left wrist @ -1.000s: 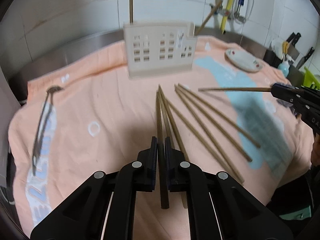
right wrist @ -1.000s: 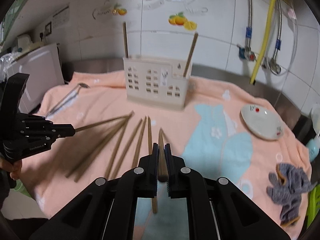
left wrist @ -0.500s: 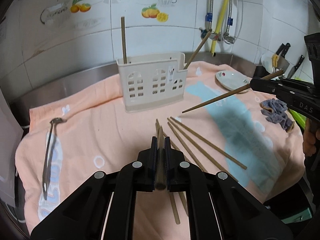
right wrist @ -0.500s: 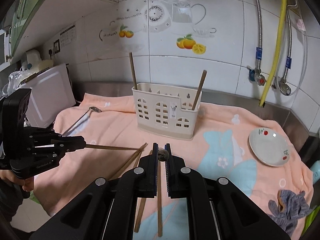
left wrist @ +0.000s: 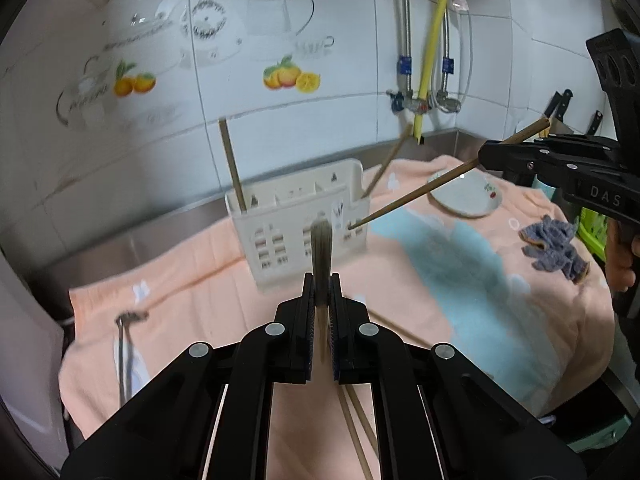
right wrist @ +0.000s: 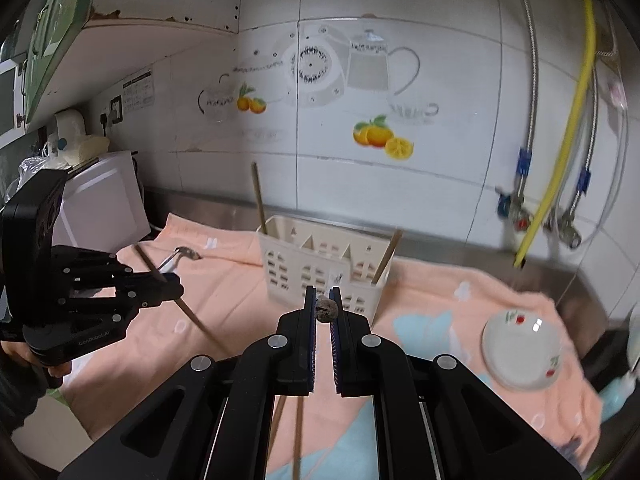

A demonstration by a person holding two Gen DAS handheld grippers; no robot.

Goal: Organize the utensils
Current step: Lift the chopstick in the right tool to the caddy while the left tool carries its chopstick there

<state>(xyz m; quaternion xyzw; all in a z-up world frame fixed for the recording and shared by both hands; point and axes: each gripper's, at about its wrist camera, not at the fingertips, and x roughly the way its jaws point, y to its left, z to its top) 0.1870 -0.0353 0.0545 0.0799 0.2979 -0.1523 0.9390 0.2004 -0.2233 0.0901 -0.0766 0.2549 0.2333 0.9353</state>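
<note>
The left gripper (left wrist: 321, 312) clamps a wooden chopstick (left wrist: 320, 258). The right gripper (right wrist: 323, 320), lettered "DAS", clamps another chopstick (left wrist: 416, 194) near the cream utensil caddy (left wrist: 298, 228).

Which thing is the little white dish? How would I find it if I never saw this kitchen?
Find the peach towel spread over the steel counter, with the cream utensil holder standing at its back. Look to the holder's right, toward the yellow hose; the dish lies there on the towel. It is the only round white thing, with small red cherries painted on it.
</note>
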